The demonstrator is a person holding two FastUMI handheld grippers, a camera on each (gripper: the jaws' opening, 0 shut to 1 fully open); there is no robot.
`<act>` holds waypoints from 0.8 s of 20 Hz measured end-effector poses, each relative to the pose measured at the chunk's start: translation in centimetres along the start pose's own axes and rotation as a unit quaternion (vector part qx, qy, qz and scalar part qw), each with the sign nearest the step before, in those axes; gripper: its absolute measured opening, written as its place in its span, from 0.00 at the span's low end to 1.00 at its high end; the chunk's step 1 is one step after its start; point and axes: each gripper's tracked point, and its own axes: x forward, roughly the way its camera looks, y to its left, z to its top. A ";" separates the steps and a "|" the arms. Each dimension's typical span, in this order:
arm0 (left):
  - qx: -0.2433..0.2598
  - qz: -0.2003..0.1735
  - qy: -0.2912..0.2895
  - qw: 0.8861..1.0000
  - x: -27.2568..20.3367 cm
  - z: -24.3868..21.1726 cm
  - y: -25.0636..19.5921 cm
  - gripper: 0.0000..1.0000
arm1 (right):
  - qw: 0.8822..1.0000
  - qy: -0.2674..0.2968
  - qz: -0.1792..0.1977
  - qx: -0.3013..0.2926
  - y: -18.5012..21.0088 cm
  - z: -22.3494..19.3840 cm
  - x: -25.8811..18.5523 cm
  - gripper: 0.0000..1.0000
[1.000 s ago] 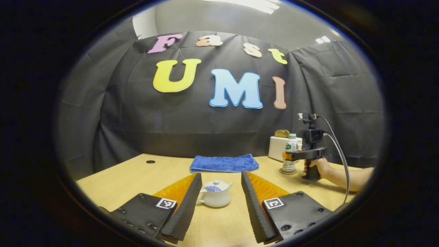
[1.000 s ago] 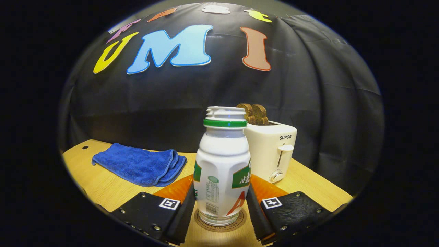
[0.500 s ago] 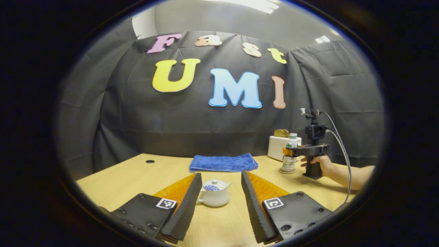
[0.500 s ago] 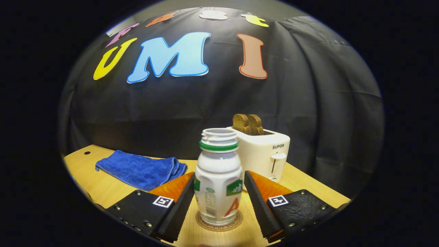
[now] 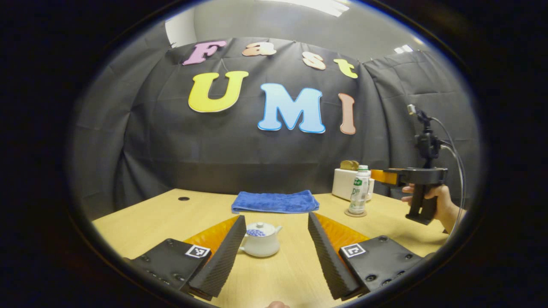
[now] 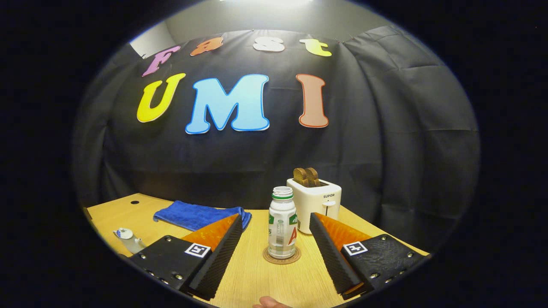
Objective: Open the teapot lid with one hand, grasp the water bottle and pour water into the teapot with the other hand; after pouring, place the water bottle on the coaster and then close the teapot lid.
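In the left gripper view, the left tongs [image 5: 274,256] stand open, with the white teapot [image 5: 260,241] on the bench [image 5: 141,218] between their fingers, lid on. Behind lies a blue towel [image 5: 274,202]. Farther right, the uncapped water bottle [image 5: 358,189] stands upright on its coaster [image 5: 355,212], before a white toaster [image 5: 344,183]. Rightmost, a hand [image 5: 436,201] holds the right tongs [image 6: 274,256], open and well clear of the bottle.

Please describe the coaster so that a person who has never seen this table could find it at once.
On the wooden table, look to the white toaster near the black cloth wall. Just in front of it stands a white water bottle with its cap off. The coaster is the flat round brown disc directly under that bottle, the only such disc on the table.
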 end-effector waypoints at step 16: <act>0.019 0.015 0.000 1.000 -0.4 -4.2 -5.3 0.99 | 0.999 0.014 0.033 0.002 7.7 -8.4 -10.8 0.97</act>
